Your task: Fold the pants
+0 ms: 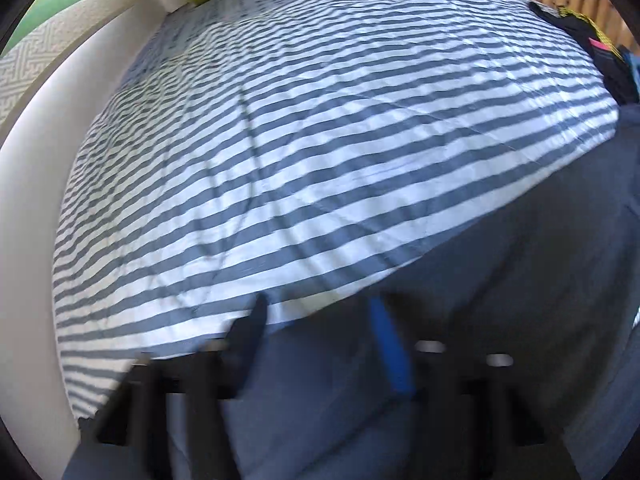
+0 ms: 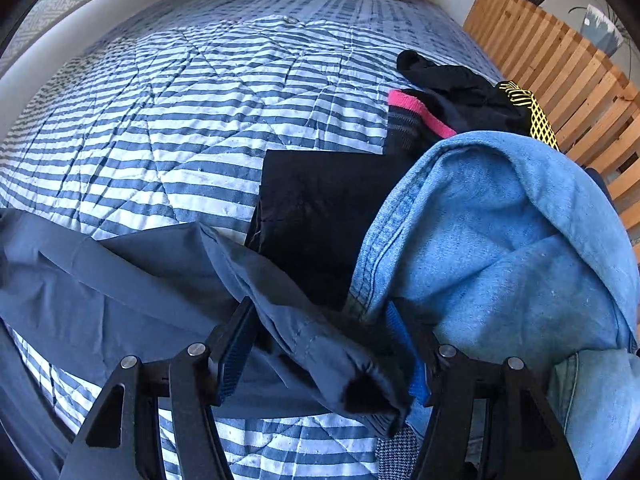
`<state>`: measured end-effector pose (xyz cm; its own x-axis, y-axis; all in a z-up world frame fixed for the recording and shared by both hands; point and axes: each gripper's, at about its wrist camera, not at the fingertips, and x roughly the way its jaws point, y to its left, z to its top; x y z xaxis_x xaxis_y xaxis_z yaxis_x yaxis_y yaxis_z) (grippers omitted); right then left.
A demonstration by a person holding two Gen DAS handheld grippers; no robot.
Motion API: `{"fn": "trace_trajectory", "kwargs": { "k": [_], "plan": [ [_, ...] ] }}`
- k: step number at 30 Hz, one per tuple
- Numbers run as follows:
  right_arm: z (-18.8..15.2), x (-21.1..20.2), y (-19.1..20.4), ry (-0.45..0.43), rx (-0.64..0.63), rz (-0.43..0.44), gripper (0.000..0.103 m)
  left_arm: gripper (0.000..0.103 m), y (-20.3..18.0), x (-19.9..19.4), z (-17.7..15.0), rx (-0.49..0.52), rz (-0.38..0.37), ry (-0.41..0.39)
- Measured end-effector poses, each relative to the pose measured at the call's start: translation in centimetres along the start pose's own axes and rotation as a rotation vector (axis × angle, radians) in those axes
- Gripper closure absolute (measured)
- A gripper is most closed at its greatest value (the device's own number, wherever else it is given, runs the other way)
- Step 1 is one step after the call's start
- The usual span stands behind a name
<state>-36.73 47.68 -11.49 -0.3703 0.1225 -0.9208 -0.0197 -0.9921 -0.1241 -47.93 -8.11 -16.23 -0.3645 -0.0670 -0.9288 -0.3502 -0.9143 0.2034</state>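
I am laying the grey-blue pants (image 2: 132, 280) out on the near edge of the striped quilt (image 2: 192, 120), my right gripper (image 2: 324, 356) clamped on their bunched end beside the denim pile (image 2: 500, 240), my left gripper (image 1: 320, 344) down over the cloth, grip unclear through blur, needing a flat spread next.

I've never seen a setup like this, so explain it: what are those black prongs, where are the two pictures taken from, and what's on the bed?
Each picture comes from a camera on a hand-held claw. A person holds one in each hand. The left claw shows blurred over grey-blue pants. The right claw has a bunched part of the pants between its prongs. They lie on a striped quilt, beside jeans and dark clothes.
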Motion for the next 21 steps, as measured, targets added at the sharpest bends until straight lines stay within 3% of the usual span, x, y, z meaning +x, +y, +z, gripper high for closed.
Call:
{"fn": "trace_trajectory", "kwargs": {
  "k": [2, 3, 4, 8, 13, 21],
  "plan": [
    [0.1, -0.4, 0.0, -0.006, -0.015, -0.044, 0.073, 0.103, -1.4, 0.7, -0.1, 0.033, 0.075, -0.022],
    [0.2, -0.6, -0.2, -0.008, -0.009, -0.050, 0.087, 0.103, -2.1, 0.7, -0.4, 0.057, 0.104, -0.031],
    [0.2, -1.2, -0.7, -0.017, 0.009, -0.036, 0.092, 0.103, -2.5, 0.5, -0.6, 0.066, 0.123, -0.042],
    [0.3, -4.5, -1.6, -0.105, 0.035, -0.020, 0.095, 0.103, -1.7, -1.7, -1.0, 0.002, 0.108, -0.093],
    [0.0, -10.0, -1.8, -0.213, 0.064, 0.015, 0.095, 0.103, 0.1, -7.4, -1.8, -0.047, 0.147, -0.182],
    [-6.6, -18.3, -0.2, -0.334, 0.070, 0.091, 0.095, 0.103, 0.6, -15.3, -9.4, -0.100, 0.169, -0.263]
  ]
}}
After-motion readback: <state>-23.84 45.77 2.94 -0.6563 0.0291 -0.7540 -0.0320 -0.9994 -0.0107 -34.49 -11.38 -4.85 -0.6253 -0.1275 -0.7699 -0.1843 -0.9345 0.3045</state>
